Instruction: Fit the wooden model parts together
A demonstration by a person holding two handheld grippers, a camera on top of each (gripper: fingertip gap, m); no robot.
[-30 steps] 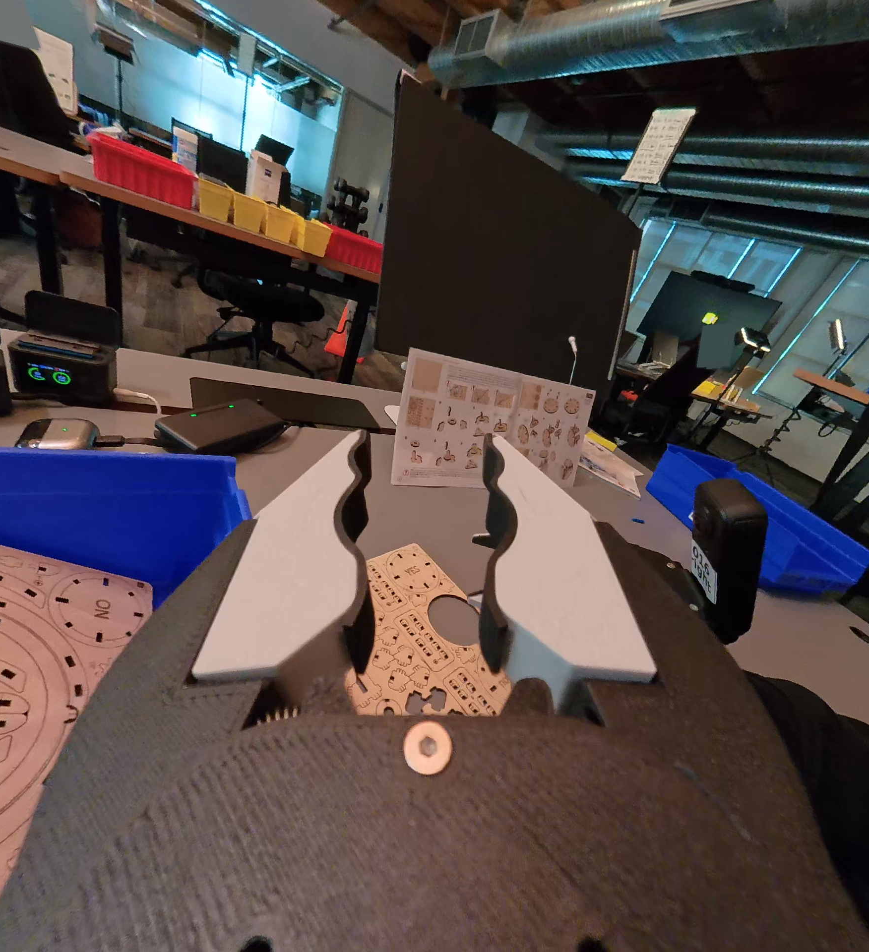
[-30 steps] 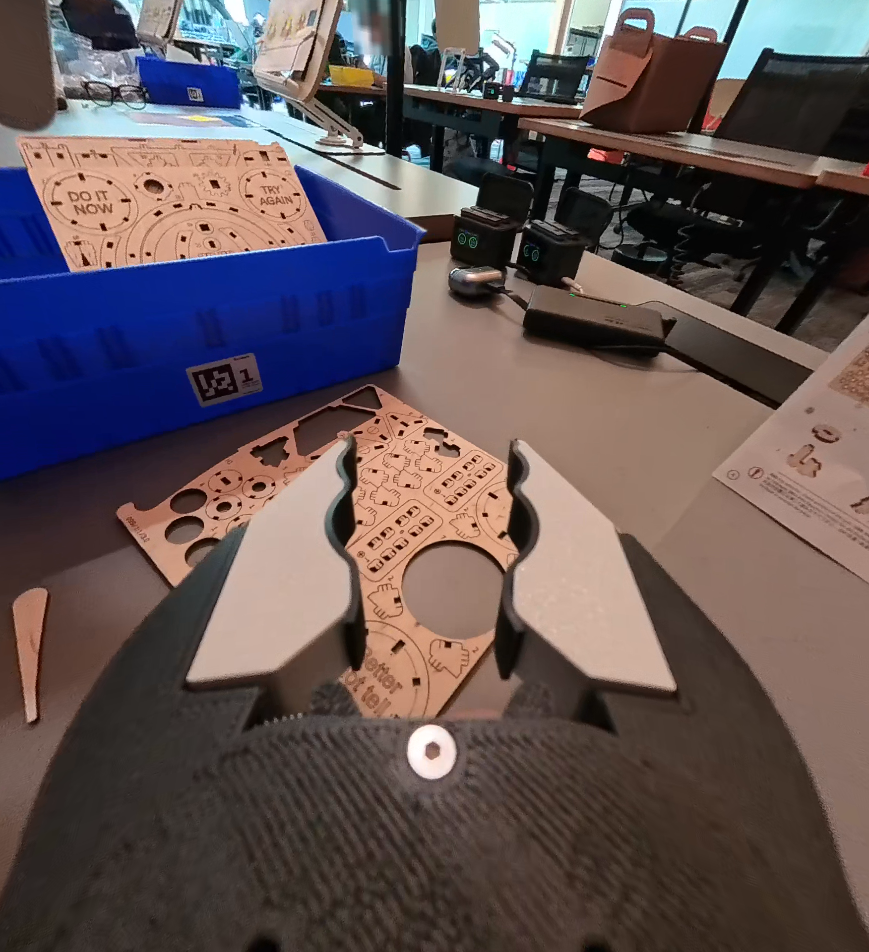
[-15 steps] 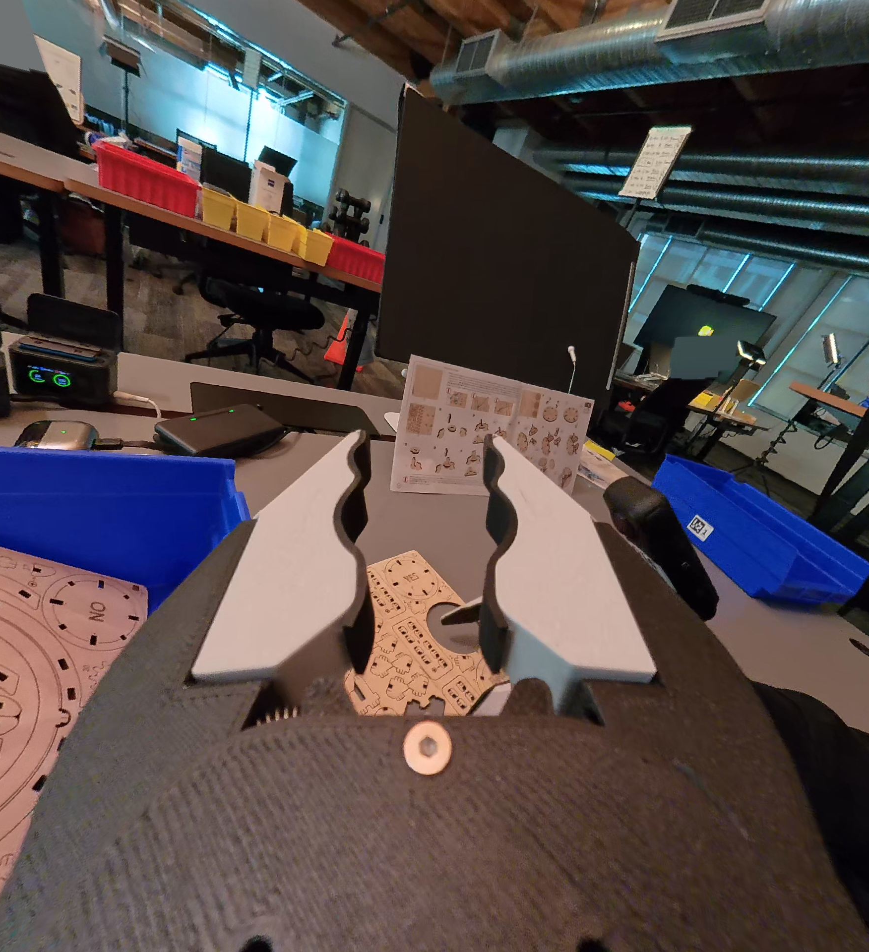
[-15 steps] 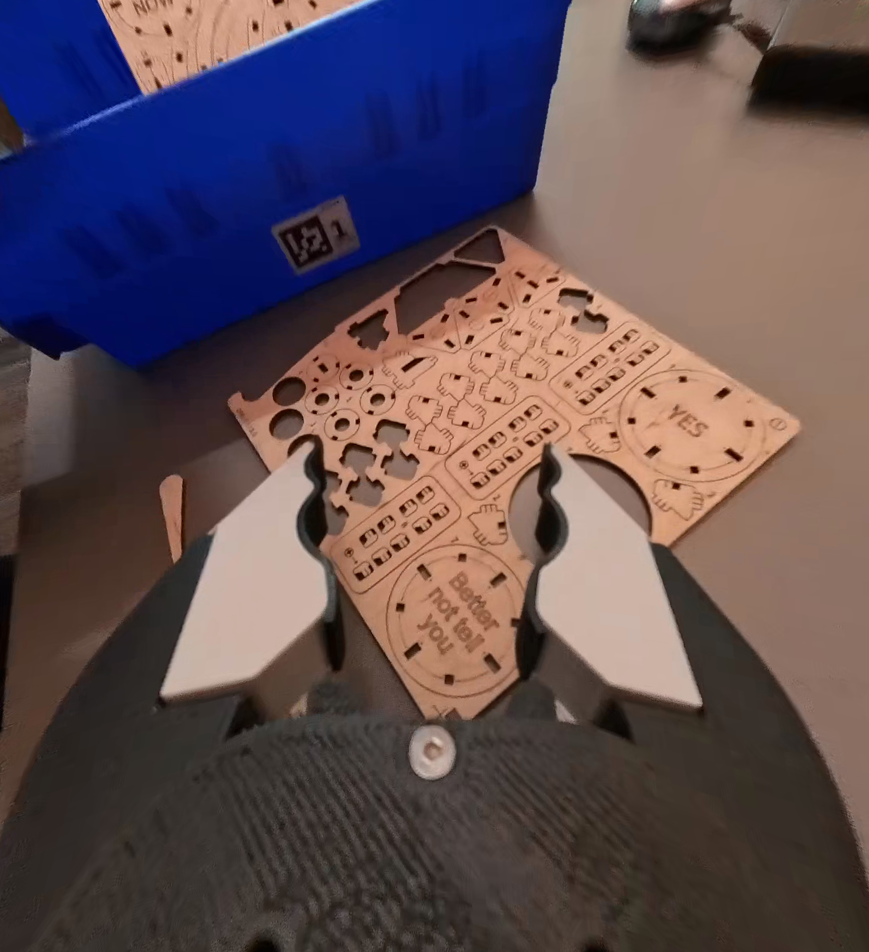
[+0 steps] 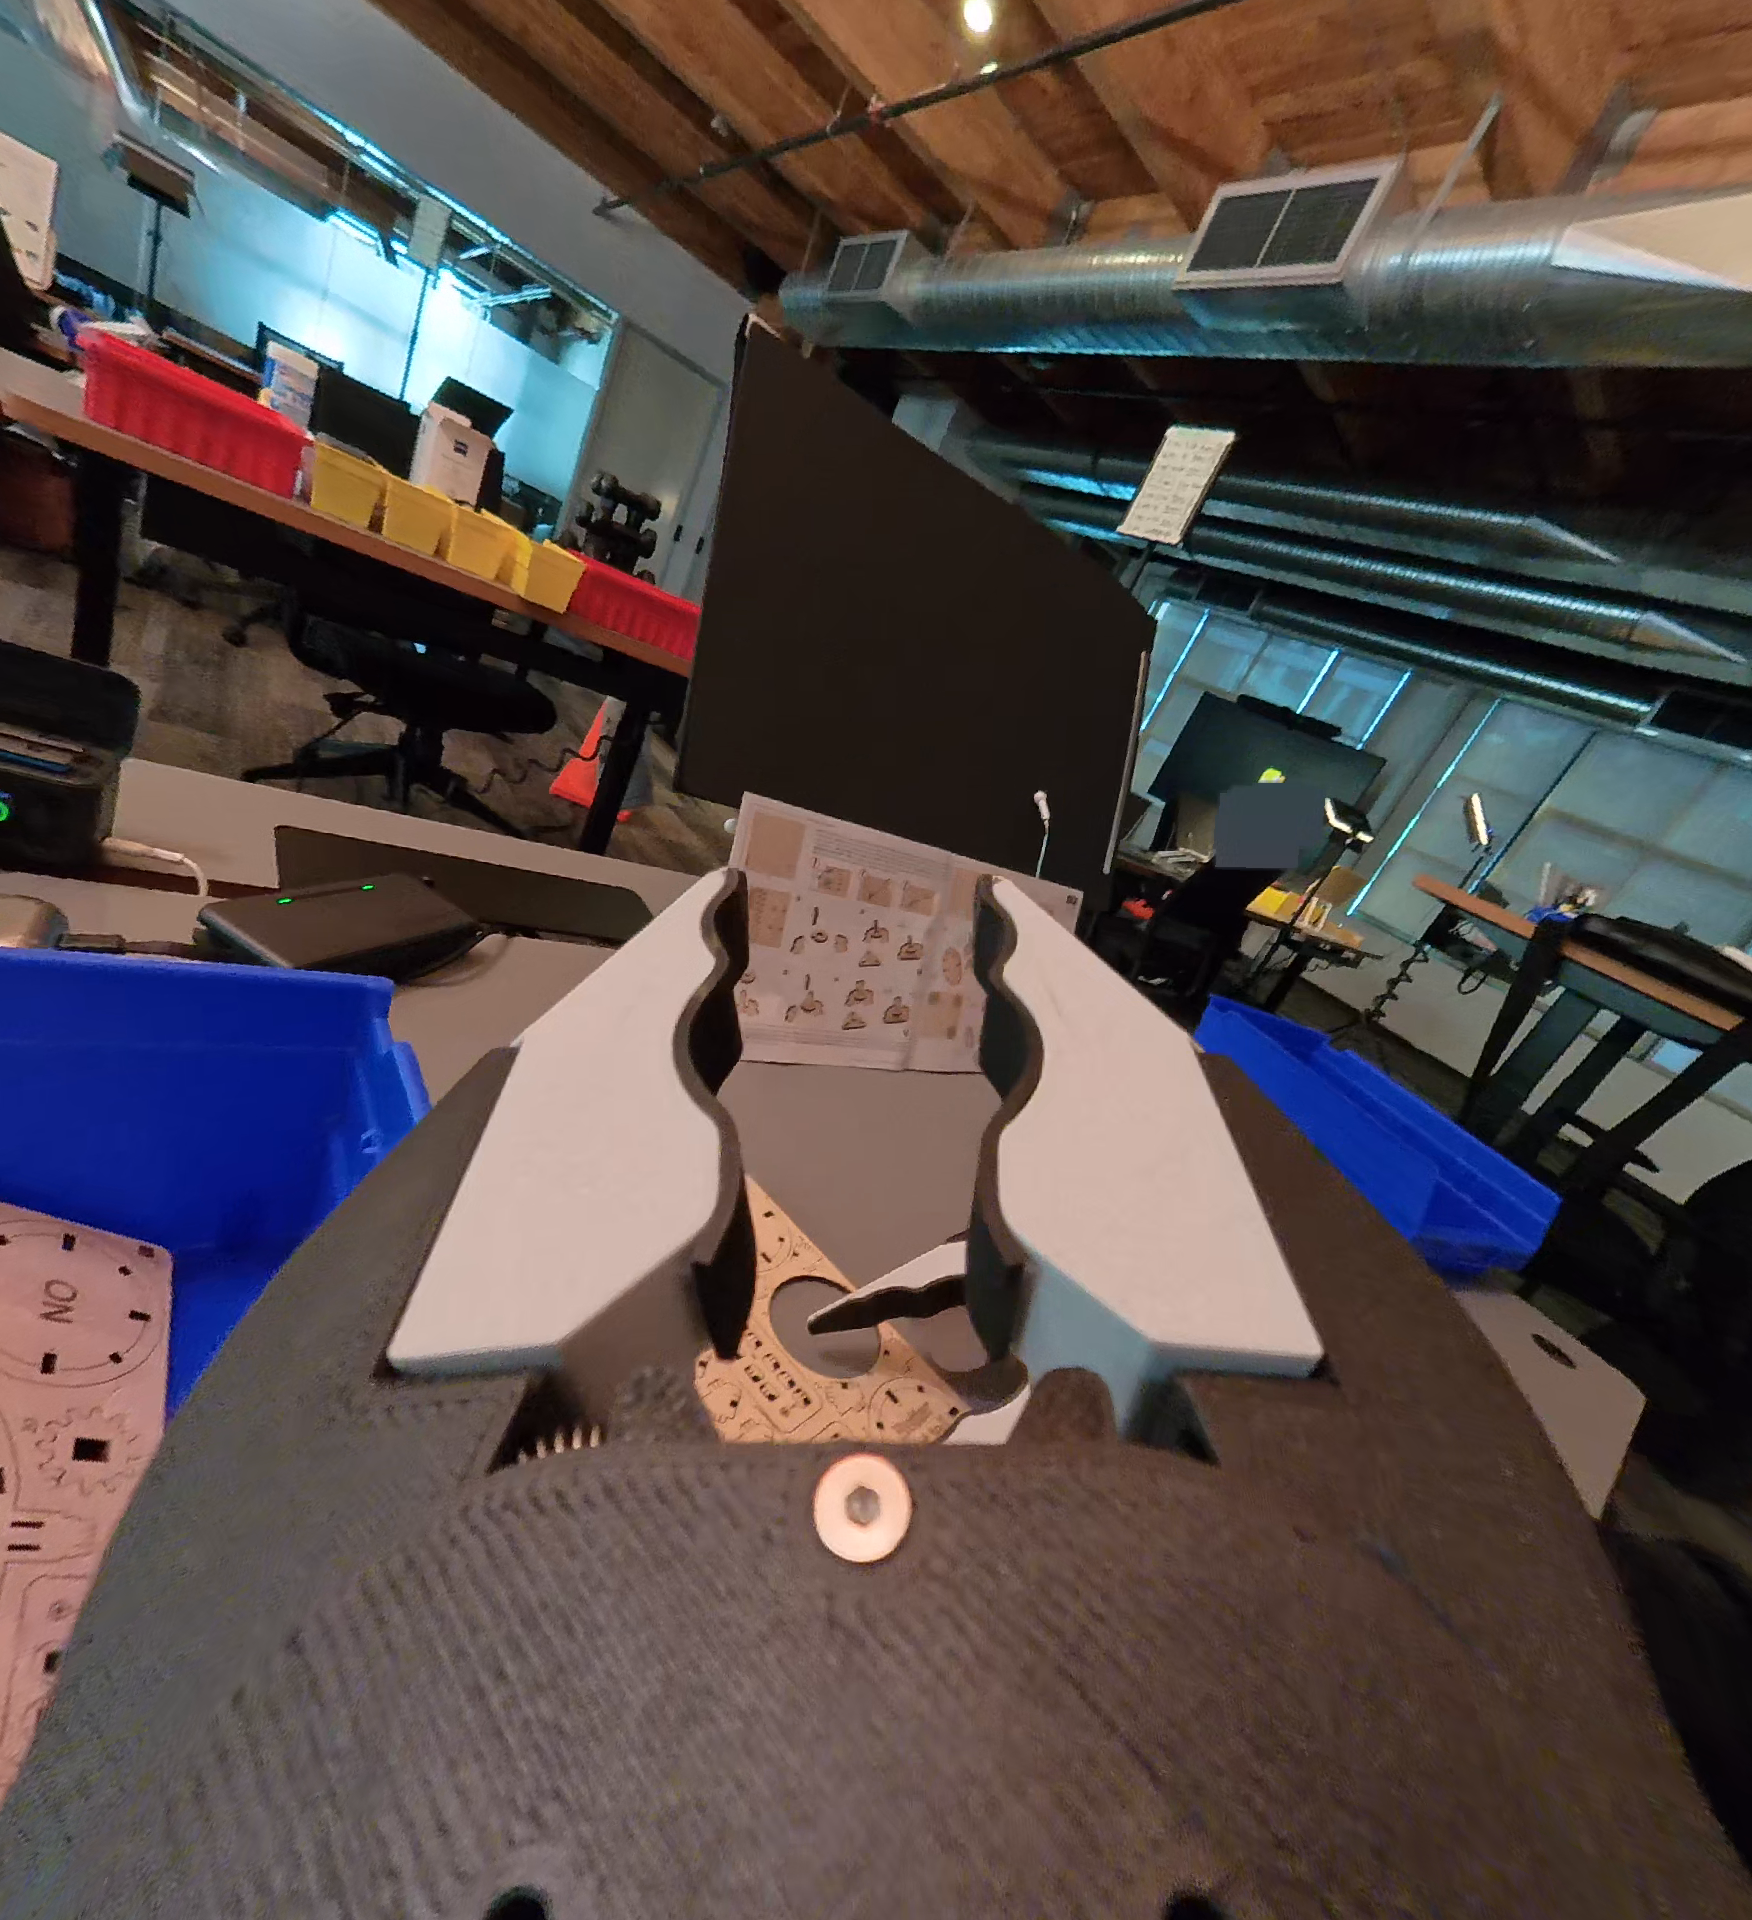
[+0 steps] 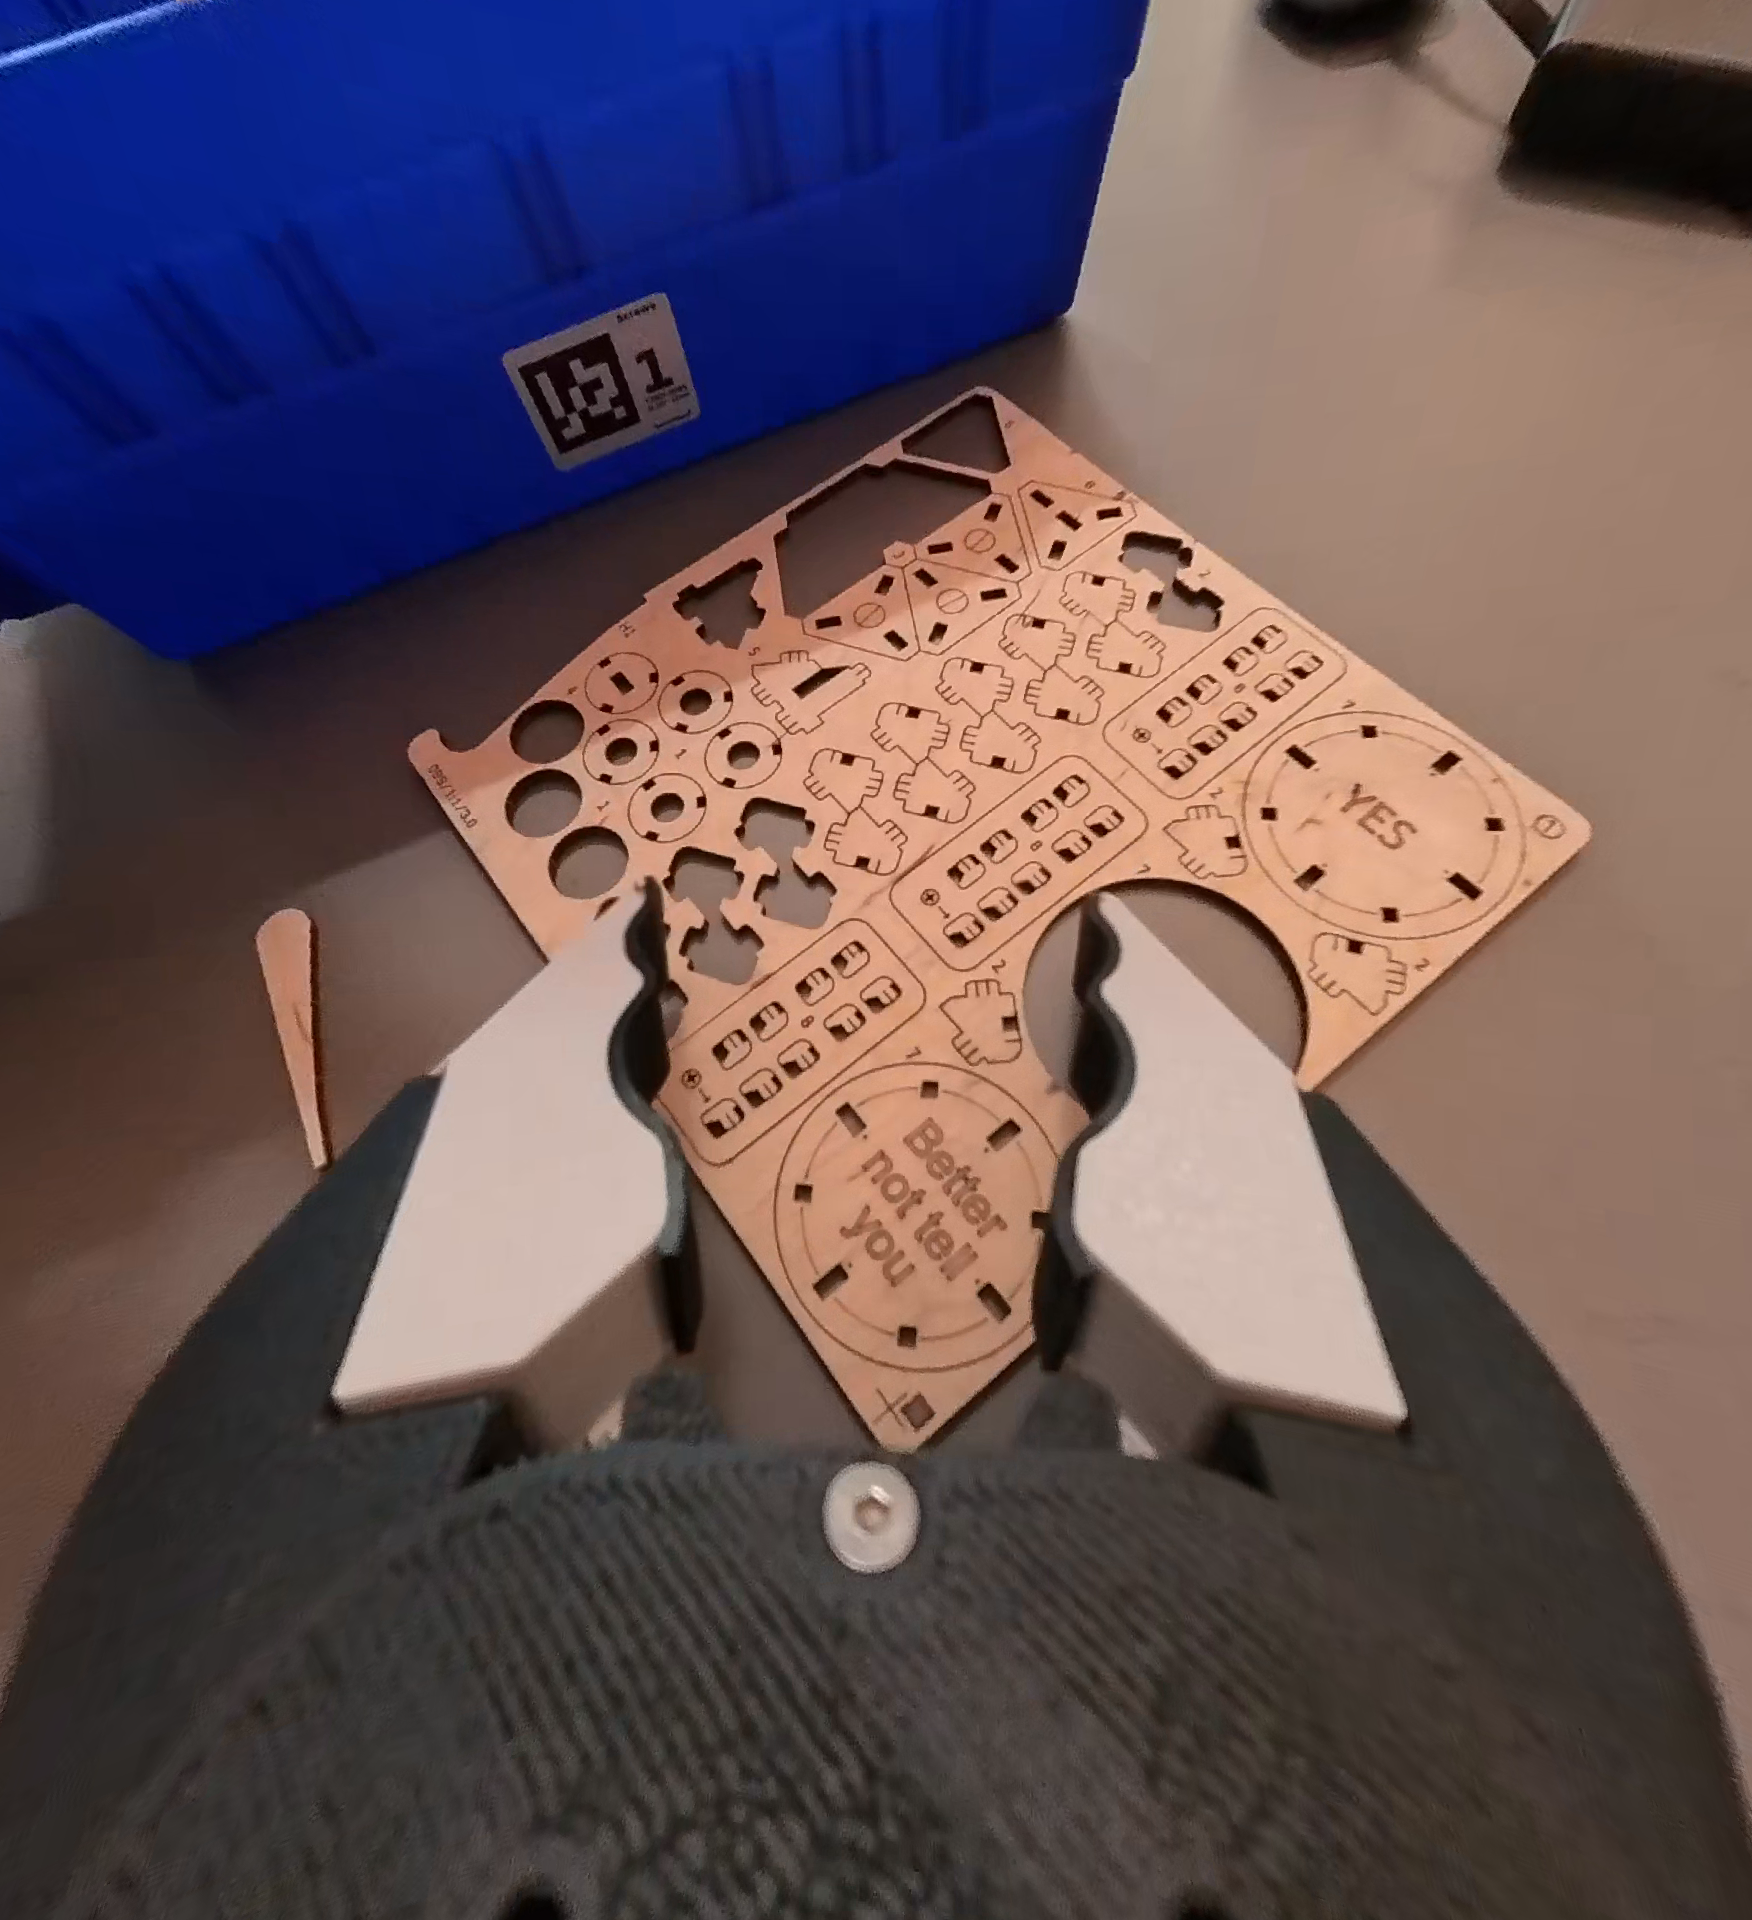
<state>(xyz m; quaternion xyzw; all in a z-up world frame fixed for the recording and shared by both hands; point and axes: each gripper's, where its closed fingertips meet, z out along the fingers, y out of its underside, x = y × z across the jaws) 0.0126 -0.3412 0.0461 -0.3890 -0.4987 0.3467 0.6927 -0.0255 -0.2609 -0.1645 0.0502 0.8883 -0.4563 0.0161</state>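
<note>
Both grippers spread wide, gripping nothing.
Right gripper (image 6: pixel 867 914) hovers over the flat laser-cut plywood sheet (image 6: pixel 1007 790); left gripper (image 5: pixel 856 904) faces a folded paper leaflet (image 5: pixel 856 956).

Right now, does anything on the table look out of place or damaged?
The wooden puzzle sheet lies at an angle to the blue bin, with several pieces already punched out. A loose wooden sliver lies apart beside it. Nothing looks spilled.

blue bins (image 5: pixel 155 1091) x2 | wood sheets (image 6: pixel 1007 810) x2 | yellow bins (image 5: pixel 436 520) x4 | red bins (image 5: pixel 186 416) x2
</note>
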